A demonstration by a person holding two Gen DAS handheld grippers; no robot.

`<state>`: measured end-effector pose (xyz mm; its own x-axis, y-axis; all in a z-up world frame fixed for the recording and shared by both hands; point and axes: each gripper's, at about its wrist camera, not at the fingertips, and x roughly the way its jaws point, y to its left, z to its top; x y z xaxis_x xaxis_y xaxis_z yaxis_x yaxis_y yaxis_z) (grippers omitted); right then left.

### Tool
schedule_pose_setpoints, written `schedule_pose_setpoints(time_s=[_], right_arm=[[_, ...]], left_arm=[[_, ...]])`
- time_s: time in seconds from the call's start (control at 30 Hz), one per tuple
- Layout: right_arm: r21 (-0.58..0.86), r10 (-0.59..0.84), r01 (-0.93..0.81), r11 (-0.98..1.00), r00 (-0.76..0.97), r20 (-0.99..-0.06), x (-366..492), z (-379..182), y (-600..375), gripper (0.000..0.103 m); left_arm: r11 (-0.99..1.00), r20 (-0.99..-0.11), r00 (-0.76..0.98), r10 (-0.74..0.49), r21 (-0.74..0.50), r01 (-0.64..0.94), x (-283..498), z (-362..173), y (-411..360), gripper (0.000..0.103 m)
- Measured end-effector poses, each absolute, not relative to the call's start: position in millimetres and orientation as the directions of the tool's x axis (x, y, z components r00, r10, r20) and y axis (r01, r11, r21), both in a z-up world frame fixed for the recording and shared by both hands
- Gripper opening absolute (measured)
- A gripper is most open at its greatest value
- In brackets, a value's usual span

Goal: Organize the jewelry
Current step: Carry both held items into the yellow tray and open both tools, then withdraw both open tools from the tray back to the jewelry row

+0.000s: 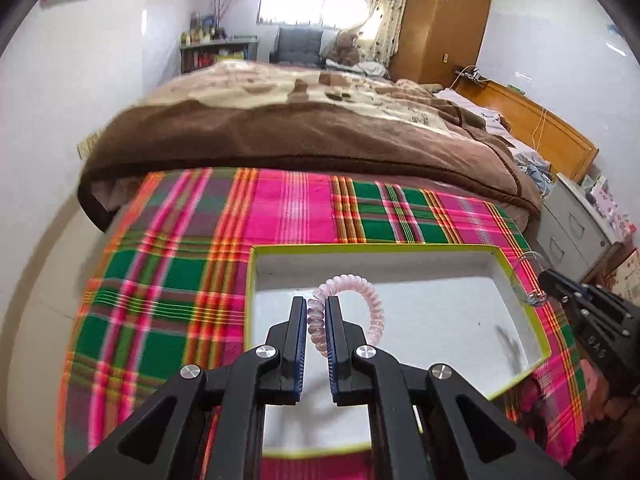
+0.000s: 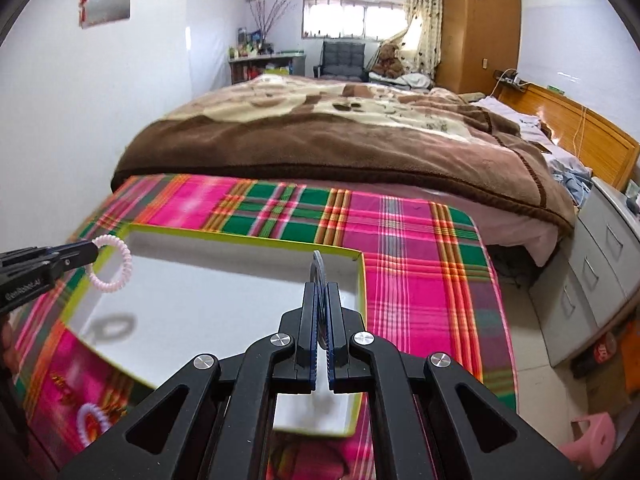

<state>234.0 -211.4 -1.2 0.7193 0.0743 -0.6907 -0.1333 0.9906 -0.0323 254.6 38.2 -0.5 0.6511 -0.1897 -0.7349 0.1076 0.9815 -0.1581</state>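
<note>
Pink coil band: pinched in left gripper, hanging above white tray floor; shadow cast below.
Clear ring: thin, transparent, clamped edge-on in right gripper, over tray's right end.
Second coil band: lying on plaid cloth, outside tray, near corner.
Tray: shallow, white inside, lime-green rim, resting on cloth.
Plaid cloth: pink-green, spread over bed foot.
Brown blanket: folded back just beyond cloth.

right gripper pinching a clear ring over the white tray, left gripper holding a pink coil bracelet at its edge
</note>
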Motion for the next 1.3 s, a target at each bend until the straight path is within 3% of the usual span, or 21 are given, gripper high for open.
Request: schedule_pose_setpoints(time_s=[0.37,0.63,0.73,0.8,0.9,1.07,1.3], right_arm=[[-0.087,0.051,-0.17,0.982,0.673,-0.738,259,-28,-196,0.003],[-0.006,0.138,-0.218,0.976,0.636,-0.759,261,-36,-189,0.003],[0.01,0.152,-0.225,0.974,0.628,-0.763,261,-37,-188,0.004],[0.004,0.149,-0.224,0.975,0.631,-0.761,260,-37,-187,0.006],[0.02,0.164,-0.23,0.973,0.63,-0.759,260,-36,-187,0.013],[0.023,0.168,-0.229,0.973,0.641,-0.749,256,-34,-186,0.038],[0.033,0.17,-0.216,0.976,0.659,-0.732,247,-25,-188,0.038]], left_arm=[[0.988,-0.778,0.609,-0.155,-0.133,0.082,283,-28,38,0.009],[0.99,-0.798,0.586,-0.139,-0.126,0.064,287,-37,39,0.009],[0.99,-0.799,0.586,-0.138,-0.122,0.066,287,-38,38,0.018],[0.989,-0.796,0.586,-0.149,-0.133,0.07,285,-38,38,0.027],[0.99,-0.793,0.592,-0.142,-0.12,0.077,282,-36,35,0.028],[0.986,-0.783,0.6,-0.165,-0.136,0.093,274,-31,32,0.032],[0.986,-0.768,0.619,-0.167,-0.137,0.097,260,-18,31,0.037]])
